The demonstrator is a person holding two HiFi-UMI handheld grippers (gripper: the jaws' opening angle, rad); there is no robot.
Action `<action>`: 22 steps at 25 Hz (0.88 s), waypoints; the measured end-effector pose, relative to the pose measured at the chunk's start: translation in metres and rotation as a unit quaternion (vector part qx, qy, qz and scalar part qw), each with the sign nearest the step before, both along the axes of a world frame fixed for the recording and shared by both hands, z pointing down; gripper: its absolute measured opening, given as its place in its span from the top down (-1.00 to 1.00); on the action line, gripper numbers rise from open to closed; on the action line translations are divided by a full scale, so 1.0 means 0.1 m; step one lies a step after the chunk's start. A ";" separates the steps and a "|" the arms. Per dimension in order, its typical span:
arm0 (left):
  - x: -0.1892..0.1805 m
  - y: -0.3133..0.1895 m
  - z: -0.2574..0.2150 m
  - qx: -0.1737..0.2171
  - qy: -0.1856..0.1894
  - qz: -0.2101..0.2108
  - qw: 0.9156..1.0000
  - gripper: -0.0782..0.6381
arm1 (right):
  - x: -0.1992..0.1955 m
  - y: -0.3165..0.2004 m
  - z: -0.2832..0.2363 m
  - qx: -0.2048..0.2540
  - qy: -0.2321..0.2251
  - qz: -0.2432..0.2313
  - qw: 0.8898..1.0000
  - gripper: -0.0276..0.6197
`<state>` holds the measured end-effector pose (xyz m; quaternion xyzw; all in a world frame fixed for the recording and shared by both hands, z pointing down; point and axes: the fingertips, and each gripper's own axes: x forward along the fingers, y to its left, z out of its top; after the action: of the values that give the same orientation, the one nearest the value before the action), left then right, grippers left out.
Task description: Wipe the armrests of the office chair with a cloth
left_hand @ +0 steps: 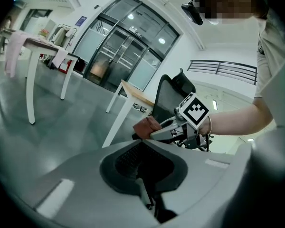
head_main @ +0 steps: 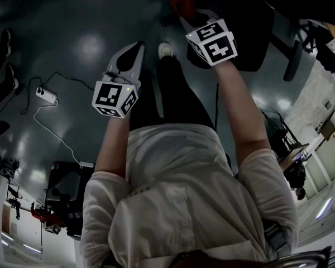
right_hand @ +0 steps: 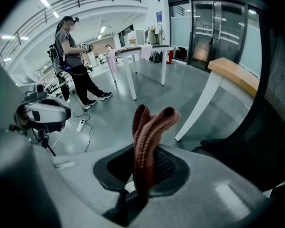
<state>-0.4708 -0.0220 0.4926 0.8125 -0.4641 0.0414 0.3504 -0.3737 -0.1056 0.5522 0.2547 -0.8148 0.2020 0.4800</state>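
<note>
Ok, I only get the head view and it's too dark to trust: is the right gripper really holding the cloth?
Observer: Yes. The right gripper view shows the right gripper shut on a reddish knitted cloth.
Operator: Anything in the left?
Observer: No. The left gripper view shows the left gripper with its jaws together and nothing between them.
Operator: Is the cloth on the chair?
Observer: Seemingly not. In the right gripper view it stands free against the floor, with the office chair off to one side.
</note>
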 end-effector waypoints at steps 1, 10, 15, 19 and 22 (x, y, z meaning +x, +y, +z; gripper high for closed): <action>-0.01 0.01 -0.01 0.002 0.000 0.005 1.000 0.76 | 0.00 0.04 0.00 0.000 0.001 0.004 1.000 0.76; -0.23 0.20 -0.09 0.015 -0.006 0.044 0.999 0.76 | 0.01 0.46 -0.02 0.015 -0.004 0.061 0.998 0.76; -0.26 0.30 -0.12 0.024 -0.006 0.068 0.997 0.76 | -0.01 0.70 -0.06 0.024 -0.012 0.091 0.995 0.76; -0.20 0.42 -0.14 0.031 -0.002 0.097 0.995 0.76 | 0.04 0.92 -0.09 0.032 -0.016 0.135 0.990 0.76; -0.14 0.52 -0.18 0.038 -0.006 0.112 0.993 0.76 | 0.09 1.08 -0.12 0.034 -0.020 0.155 0.987 0.76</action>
<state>-0.4850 0.0298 0.4744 0.8720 -0.3732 0.0671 0.3096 -0.3646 0.0028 0.5407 0.3903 -0.7813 0.2513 0.4173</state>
